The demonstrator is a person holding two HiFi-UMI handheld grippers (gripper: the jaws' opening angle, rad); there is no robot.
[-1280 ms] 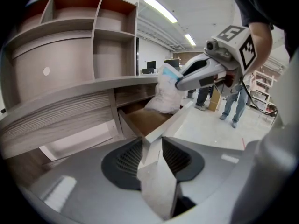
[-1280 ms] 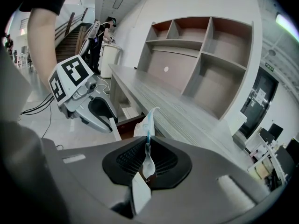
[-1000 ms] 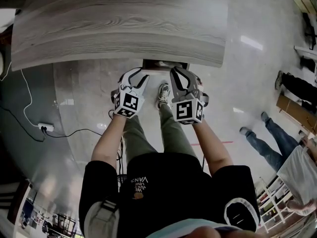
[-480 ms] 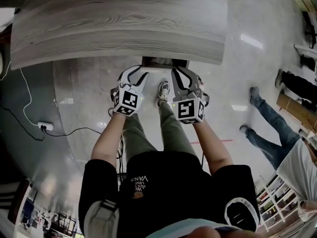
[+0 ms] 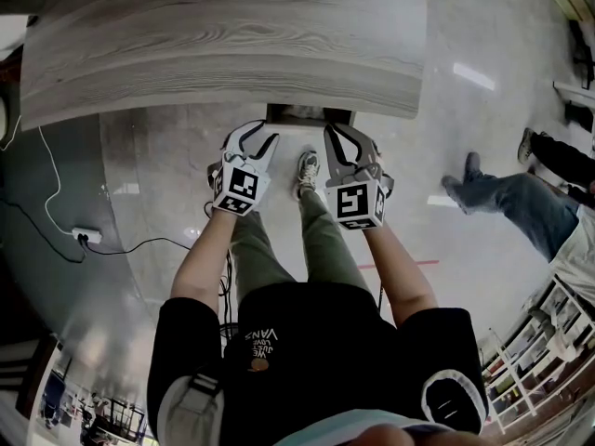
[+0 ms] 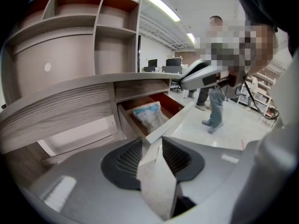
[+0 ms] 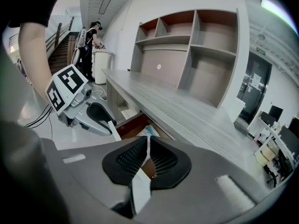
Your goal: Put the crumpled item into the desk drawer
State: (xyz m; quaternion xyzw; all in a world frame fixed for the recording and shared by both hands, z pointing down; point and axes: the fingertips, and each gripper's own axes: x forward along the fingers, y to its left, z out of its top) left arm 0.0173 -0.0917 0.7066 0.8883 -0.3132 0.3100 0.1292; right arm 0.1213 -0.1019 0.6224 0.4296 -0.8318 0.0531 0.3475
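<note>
The crumpled item, a pale blue and white bag, lies inside the open desk drawer; it also peeks out above my right pads. From above, the drawer sticks out a little under the wooden desk. My left gripper is at the drawer's left front corner, my right gripper at its right. The left gripper is shut, empty, with its tips at the drawer's front edge. The right gripper is shut and empty too.
Wall shelves rise behind the desk. A power strip with cables lies on the floor at the left. Someone's legs cross the floor at the right. My own shoe stands below the drawer.
Both grippers have edged toward the desk, and the drawer shows less of itself under the desk edge. The person at the right has walked on.
</note>
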